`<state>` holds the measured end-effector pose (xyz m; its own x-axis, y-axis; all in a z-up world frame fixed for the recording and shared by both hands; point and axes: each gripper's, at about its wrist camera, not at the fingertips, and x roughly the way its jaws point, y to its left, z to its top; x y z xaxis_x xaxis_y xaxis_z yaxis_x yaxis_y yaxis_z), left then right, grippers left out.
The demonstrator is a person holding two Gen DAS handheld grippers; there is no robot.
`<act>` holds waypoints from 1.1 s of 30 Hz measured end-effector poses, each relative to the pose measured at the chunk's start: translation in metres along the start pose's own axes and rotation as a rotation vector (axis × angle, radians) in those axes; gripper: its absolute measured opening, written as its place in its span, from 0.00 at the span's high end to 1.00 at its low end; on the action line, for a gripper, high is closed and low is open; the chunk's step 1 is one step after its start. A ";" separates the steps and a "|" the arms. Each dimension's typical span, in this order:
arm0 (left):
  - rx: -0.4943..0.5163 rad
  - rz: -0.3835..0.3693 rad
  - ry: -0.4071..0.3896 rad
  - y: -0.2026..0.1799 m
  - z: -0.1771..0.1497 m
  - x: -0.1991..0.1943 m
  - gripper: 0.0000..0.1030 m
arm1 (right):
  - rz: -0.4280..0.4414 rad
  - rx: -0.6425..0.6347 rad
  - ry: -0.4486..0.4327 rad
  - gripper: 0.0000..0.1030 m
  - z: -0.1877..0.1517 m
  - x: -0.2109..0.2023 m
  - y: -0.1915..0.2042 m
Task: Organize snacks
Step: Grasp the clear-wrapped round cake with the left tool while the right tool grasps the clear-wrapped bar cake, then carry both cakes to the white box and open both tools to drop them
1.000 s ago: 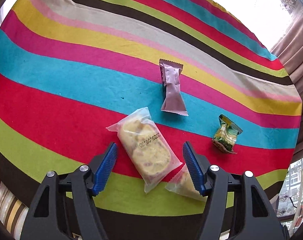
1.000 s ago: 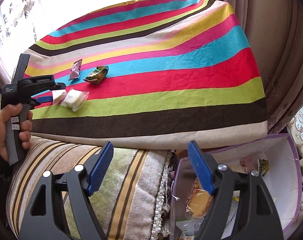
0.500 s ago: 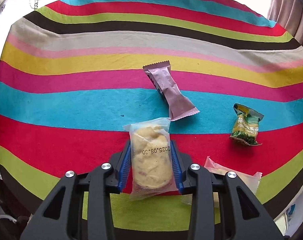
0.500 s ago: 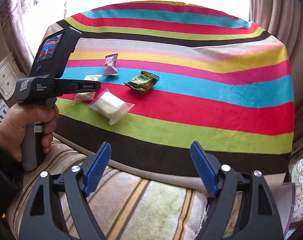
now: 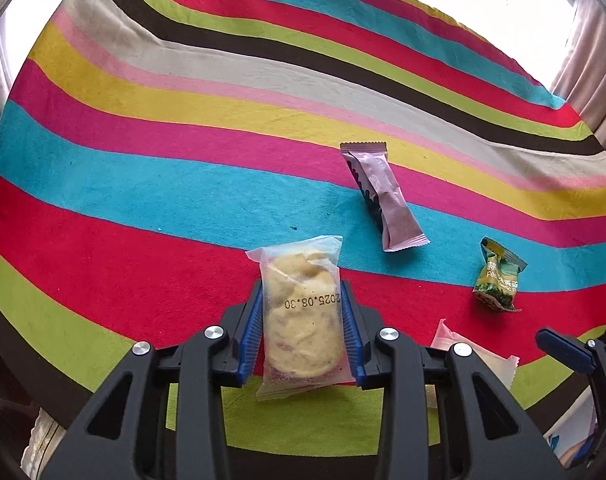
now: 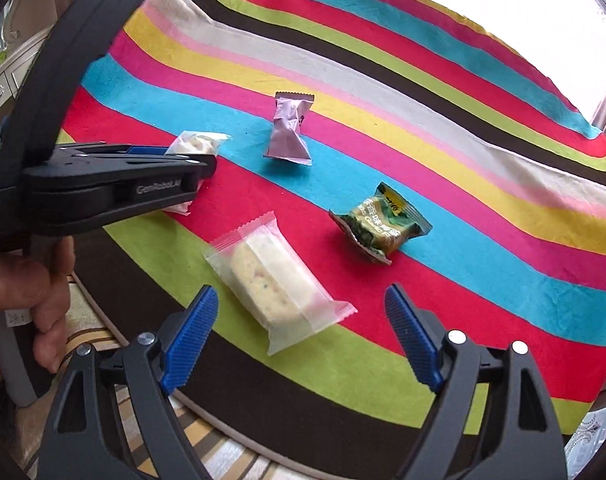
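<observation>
My left gripper (image 5: 302, 286) is shut on a clear-wrapped yellow cake packet (image 5: 301, 320) with a printed date, held just above the striped tablecloth (image 5: 183, 160). From the right wrist view, the left gripper (image 6: 199, 164) shows side-on with that packet (image 6: 195, 142) poking out. My right gripper (image 6: 301, 292) hovers over the table's near edge, its jaws opening. A white cake packet (image 6: 275, 280) lies on the cloth between its tips, untouched. A pink bar (image 6: 289, 128) and a green snack packet (image 6: 379, 224) lie farther back.
A person's hand (image 6: 31, 288) grips the left tool's handle. A striped cushion (image 6: 223, 452) lies below the table's front edge. Curtains (image 5: 591, 60) hang at the right, and a pale cabinet (image 6: 7, 76) stands at the far left.
The left jaws closed on the yellow cake packet and keep it. The right gripper swung from the open box beside the cushion to over the table, above the white packet, its jaws widening.
</observation>
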<state>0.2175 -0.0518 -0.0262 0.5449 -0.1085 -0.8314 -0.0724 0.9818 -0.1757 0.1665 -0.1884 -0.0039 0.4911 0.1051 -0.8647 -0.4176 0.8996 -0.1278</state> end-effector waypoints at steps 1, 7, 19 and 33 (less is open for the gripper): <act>-0.004 -0.003 -0.001 0.001 0.000 0.000 0.67 | 0.004 -0.006 0.001 0.17 0.002 0.003 0.001; -0.021 -0.018 -0.009 0.005 0.002 0.000 0.67 | 0.031 -0.003 0.038 0.17 0.015 0.027 0.007; -0.030 -0.026 -0.014 0.009 0.001 -0.001 0.67 | 0.079 0.110 0.033 0.37 0.012 0.033 -0.004; 0.029 0.008 -0.025 -0.006 -0.006 -0.002 0.67 | 0.076 0.222 0.021 0.65 -0.007 0.022 -0.015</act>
<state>0.2120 -0.0588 -0.0265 0.5654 -0.0966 -0.8191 -0.0531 0.9868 -0.1531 0.1779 -0.2030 -0.0244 0.4474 0.1694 -0.8781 -0.2730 0.9609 0.0463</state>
